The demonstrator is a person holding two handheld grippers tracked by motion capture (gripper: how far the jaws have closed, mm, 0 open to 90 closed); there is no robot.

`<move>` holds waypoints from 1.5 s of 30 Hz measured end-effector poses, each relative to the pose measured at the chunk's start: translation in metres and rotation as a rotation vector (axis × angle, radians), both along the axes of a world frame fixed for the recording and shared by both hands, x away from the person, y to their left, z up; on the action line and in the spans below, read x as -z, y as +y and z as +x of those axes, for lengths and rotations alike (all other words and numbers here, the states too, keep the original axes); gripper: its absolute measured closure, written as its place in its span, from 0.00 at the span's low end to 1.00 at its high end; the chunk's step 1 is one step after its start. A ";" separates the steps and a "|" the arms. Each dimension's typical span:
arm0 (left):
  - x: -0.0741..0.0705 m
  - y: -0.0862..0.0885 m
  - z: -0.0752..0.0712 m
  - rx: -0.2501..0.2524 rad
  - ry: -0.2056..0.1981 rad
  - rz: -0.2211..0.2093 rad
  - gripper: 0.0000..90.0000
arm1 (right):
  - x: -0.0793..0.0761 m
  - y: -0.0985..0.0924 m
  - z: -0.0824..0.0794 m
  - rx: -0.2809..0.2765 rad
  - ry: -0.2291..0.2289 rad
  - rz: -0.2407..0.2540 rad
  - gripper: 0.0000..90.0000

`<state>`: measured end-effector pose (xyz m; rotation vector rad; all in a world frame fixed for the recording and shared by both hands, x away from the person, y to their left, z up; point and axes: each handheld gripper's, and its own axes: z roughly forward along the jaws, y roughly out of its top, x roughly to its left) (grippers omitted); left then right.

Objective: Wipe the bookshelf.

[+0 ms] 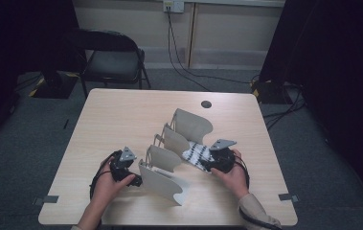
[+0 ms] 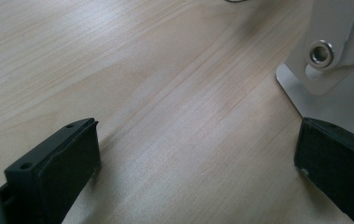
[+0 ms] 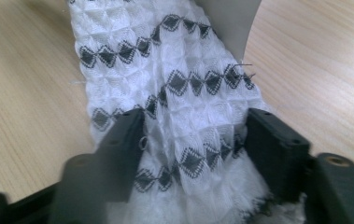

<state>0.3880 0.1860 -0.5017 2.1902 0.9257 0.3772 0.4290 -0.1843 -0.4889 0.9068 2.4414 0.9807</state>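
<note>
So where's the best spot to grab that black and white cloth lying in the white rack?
Probably the near end of the cloth, where it spills out of the rack toward the right tongs. It lies flat there, clear of the upright dividers, so come in low from the person's right side along its length. The jaws already straddle that end, open, with cloth between them.

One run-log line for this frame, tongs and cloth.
left tongs: open, beside white rack | right tongs: open astride patterned cloth | cloth: lying in rack slot, on table
</note>
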 end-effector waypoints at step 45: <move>0.000 0.000 0.000 -0.001 0.001 0.003 0.00 | -0.097 0.021 -0.016 -0.079 -0.083 0.180 0.90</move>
